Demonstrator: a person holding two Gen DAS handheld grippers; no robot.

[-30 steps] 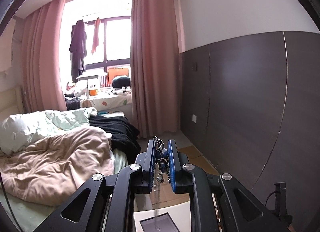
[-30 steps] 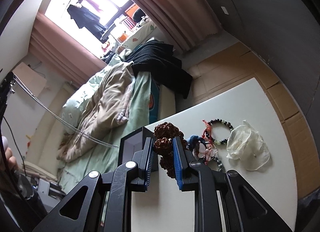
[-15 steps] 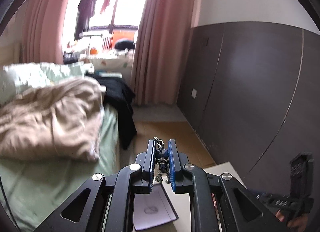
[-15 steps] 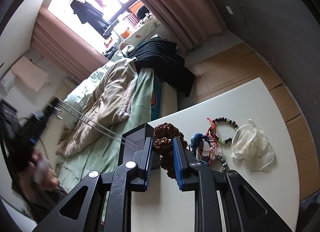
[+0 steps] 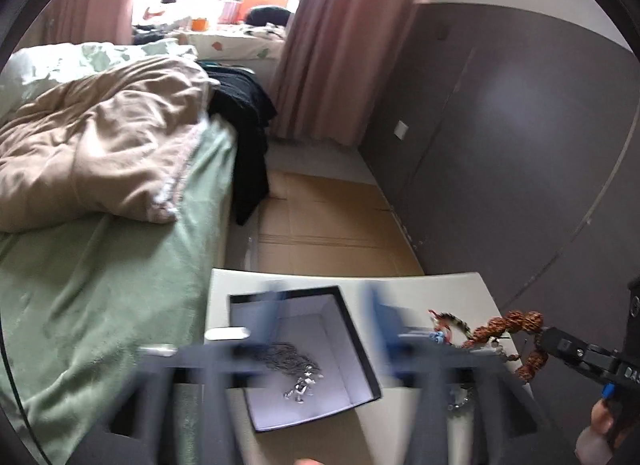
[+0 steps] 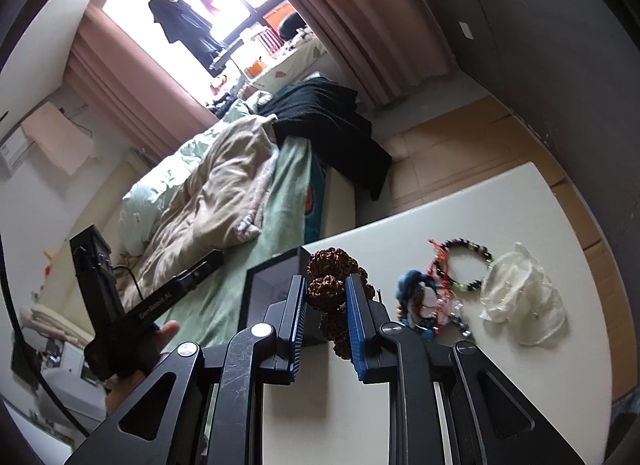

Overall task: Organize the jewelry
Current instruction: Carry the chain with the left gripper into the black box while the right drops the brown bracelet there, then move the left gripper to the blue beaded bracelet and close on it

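In the left wrist view my left gripper [image 5: 324,321] is blurred and hangs over an open box with a black rim [image 5: 284,292] on the white table [image 5: 420,285]. Its jaws are opening and stand wide with nothing between them. A silver chain necklace [image 5: 292,365] lies loose on the box's white floor. My right gripper [image 6: 325,281] is shut on a brown knobbly bead bracelet [image 6: 332,261], held just above the table beside the box [image 6: 272,265]. The same bracelet [image 5: 508,323] shows at the right of the left wrist view.
A heap of jewelry lies right of the box: a blue piece [image 6: 412,285], a dark beaded bracelet [image 6: 468,265] with red cord, and a crumpled clear bag [image 6: 524,297]. A bed [image 5: 100,265] borders the table's left side. A dark wall panel [image 5: 520,145] stands to the right.
My left gripper came down to the box, its jaws spread apart, and the chain it held now lies in the box. The right gripper kept its hold on the bracelet.
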